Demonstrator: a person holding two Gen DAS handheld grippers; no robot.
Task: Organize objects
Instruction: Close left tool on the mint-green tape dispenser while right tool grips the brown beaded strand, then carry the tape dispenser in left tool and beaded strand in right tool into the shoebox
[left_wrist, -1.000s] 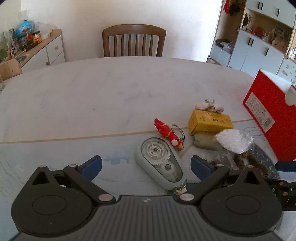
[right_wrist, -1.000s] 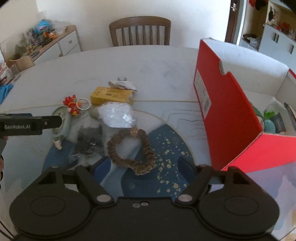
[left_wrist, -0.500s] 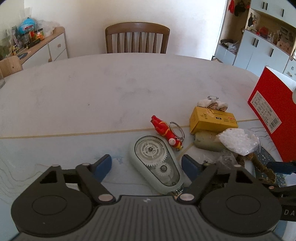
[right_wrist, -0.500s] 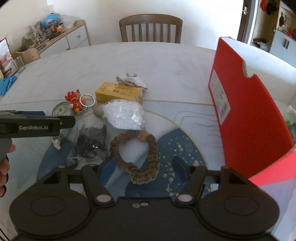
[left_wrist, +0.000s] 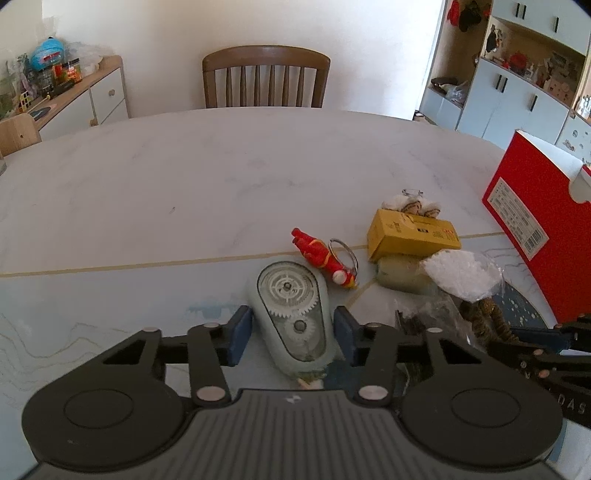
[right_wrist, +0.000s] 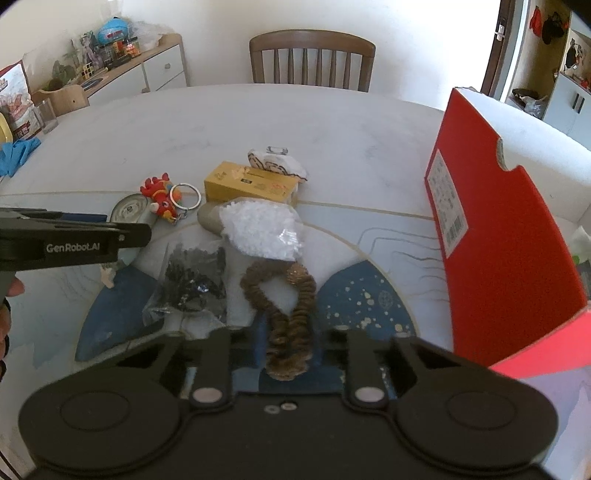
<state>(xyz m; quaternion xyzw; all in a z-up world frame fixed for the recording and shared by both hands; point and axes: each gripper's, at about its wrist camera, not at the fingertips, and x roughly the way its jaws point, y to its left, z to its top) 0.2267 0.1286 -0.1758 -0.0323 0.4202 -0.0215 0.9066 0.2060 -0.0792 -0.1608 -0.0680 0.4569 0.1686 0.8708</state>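
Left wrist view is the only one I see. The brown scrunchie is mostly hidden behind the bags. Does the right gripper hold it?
Observer: Yes. The right gripper pinches the near end of the brown scrunchie, which lies on the table.
Operator: Is the red box open on top?
Observer: Yes, the red box is open, and something pale green shows inside.

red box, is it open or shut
Open. In the right wrist view the red box stands on the table with no lid over it, its white inner wall exposed and items showing inside at the right edge.
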